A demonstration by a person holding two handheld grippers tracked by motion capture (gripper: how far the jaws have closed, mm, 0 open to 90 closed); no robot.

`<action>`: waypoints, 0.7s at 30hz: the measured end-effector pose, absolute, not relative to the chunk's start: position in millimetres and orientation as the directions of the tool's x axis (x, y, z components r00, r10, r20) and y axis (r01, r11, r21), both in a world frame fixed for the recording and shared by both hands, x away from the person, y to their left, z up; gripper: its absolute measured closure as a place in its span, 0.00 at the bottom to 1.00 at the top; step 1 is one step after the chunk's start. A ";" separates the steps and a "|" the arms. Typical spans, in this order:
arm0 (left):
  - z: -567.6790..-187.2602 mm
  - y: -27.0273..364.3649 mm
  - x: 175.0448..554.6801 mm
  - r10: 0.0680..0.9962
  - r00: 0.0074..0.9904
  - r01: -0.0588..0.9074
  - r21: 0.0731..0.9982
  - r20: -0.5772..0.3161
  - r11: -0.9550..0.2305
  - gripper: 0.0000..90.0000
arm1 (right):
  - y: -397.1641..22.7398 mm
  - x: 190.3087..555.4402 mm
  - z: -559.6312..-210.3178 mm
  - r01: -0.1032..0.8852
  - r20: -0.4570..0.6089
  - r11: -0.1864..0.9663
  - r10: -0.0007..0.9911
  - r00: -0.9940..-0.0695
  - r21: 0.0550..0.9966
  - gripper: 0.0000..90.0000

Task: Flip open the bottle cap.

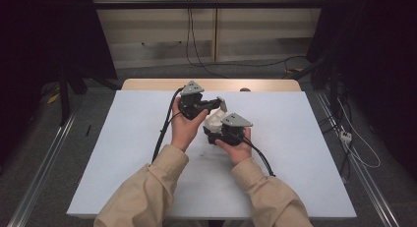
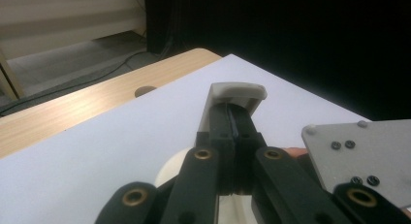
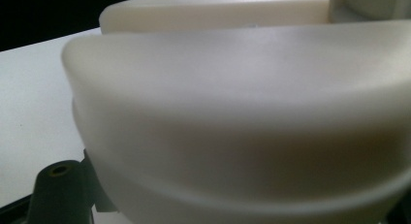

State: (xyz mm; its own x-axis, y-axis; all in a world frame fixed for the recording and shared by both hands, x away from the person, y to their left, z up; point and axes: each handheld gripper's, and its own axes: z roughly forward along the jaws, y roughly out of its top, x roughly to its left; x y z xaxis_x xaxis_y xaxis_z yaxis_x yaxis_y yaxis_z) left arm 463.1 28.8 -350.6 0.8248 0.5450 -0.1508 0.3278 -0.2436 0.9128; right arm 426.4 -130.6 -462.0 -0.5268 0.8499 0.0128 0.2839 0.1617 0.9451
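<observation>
Over the white tabletop (image 1: 123, 153) (dark room, cables on grey floor), the left gripper (image 2: 234, 124) pinched the cream container's (image 3: 232, 117) clip shut; the right gripper (image 1: 221, 130) clamped its body.

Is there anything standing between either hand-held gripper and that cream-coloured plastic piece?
Nothing visible does. The left hand-held gripper is already shut on the upright tab of the cream plastic piece, and the right hand-held gripper sits tight against its rounded body. The white table cover around them looks bare.
</observation>
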 end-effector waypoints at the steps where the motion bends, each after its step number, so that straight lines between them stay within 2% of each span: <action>1: -350.6 28.2 463.6 0.544 0.825 0.328 0.913 -0.151 -0.244 1.00 | -130.7 426.4 -462.0 0.285 0.014 0.161 0.850 -0.526 0.945 0.21; 21: -345.9 20.3 469.3 0.544 0.827 0.322 0.913 -0.143 -0.250 1.00 | -130.8 426.3 -461.9 0.286 0.014 0.161 0.850 -0.526 0.944 0.21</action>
State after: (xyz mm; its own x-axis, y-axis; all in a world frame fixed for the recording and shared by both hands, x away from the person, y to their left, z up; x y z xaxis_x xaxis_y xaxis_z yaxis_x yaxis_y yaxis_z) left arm 469.3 20.3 -345.9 0.8271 0.5435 -0.1432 0.3223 -0.2499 0.9130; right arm 426.3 -130.8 -461.9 -0.5260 0.8504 0.0141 0.2863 0.1615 0.9444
